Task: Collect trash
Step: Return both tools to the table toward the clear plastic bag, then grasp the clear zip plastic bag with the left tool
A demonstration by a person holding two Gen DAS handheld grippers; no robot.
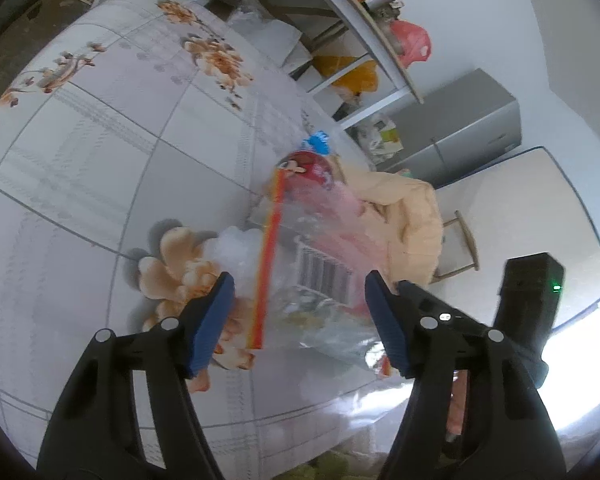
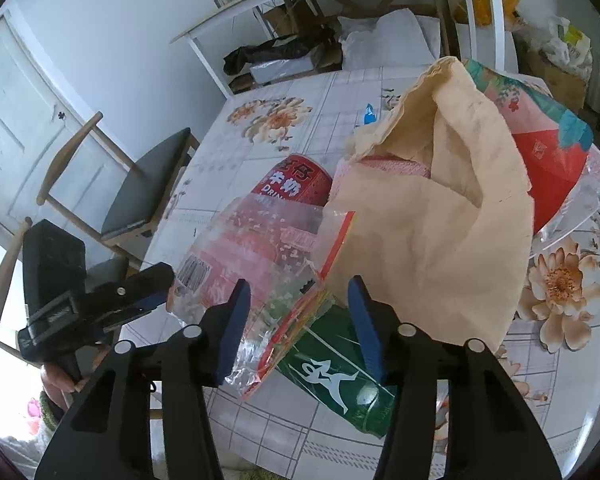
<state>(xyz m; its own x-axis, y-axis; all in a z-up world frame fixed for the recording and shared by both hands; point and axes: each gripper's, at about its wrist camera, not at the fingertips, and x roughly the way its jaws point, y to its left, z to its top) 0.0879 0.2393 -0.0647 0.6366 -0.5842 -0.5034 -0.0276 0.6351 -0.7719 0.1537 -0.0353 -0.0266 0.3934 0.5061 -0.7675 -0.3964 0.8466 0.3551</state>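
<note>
Both tongs apart: left gripper [image 1: 300, 316] and right gripper [image 2: 296, 320] each straddle the clear wrapper [image 2: 260, 256] on the table [image 1: 100, 184], unclamped; cloth bag [image 2: 432, 216] at two o'clock

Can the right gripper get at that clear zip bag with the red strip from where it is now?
Probably yes. The clear zip bag already lies between the right gripper's open fingers, nothing covering it. The cream cloth bag sits close beside one finger and might get caught.

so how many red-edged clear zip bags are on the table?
1 clear zip bag, lying on the red can and green packet, beside the cream bag. More may be hidden under the cream bag.
</note>
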